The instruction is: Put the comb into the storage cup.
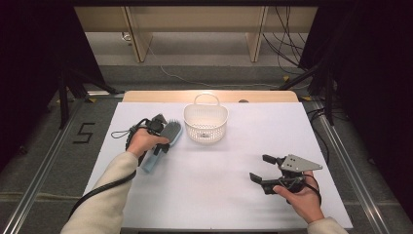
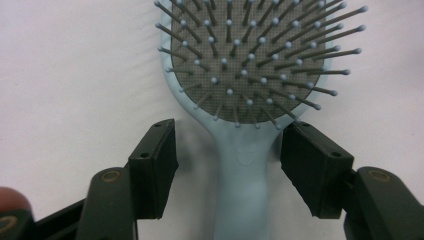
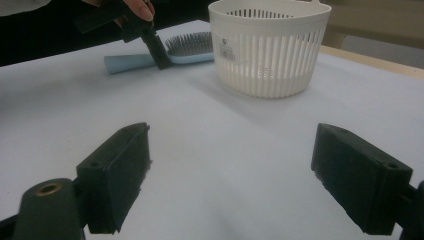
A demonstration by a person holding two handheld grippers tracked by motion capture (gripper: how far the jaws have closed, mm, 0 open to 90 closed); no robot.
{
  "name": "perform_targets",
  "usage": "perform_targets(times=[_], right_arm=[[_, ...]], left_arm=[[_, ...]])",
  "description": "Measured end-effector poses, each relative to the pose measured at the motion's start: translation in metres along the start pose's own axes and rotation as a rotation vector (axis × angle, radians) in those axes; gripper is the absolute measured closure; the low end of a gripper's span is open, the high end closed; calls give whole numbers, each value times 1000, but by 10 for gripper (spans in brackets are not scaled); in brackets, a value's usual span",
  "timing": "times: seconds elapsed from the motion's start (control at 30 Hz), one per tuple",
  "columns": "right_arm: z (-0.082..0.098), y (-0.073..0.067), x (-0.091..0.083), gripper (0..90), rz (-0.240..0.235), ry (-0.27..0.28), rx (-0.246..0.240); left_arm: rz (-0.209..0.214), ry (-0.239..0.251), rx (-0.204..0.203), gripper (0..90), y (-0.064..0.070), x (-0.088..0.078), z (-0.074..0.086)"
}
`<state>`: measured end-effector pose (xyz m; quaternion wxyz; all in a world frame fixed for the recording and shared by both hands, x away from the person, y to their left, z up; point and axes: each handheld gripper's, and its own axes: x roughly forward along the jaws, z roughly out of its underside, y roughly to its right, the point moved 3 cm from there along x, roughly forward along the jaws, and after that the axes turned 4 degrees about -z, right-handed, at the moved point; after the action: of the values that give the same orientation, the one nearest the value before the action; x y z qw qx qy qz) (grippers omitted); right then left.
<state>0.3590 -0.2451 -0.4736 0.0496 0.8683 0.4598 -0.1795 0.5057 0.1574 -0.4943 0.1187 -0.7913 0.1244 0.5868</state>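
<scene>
The left gripper (image 2: 227, 165) straddled the pale blue hairbrush (image 2: 245, 100), jaws apart, ready to lift it toward the white basket (image 1: 206, 124) at two o'clock.

You have a pale blue hairbrush (image 2: 243, 165) of smooth, slightly glossy plastic, its grey pad matt and set with thin plastic pins. The white basket (image 1: 206, 127) is slatted, satin plastic. Your table cover (image 1: 234, 190) looks matt white; the black gripper pads (image 3: 116, 178) look dull, faintly grainy.
</scene>
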Motion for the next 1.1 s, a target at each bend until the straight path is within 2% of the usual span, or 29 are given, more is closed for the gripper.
perform_targets(times=[0.4,0.7,1.1], right_arm=[[1,0,0,164,-1,-7,2],[1,0,1,164,-3,-12,4],[2,0,1,164,-5,-16,6]], left_arm=[[0,-11,10,554,6,-2,0],[2,-31,2,594,5,-3,0],[14,-94,6,661,3,-3,-3]])
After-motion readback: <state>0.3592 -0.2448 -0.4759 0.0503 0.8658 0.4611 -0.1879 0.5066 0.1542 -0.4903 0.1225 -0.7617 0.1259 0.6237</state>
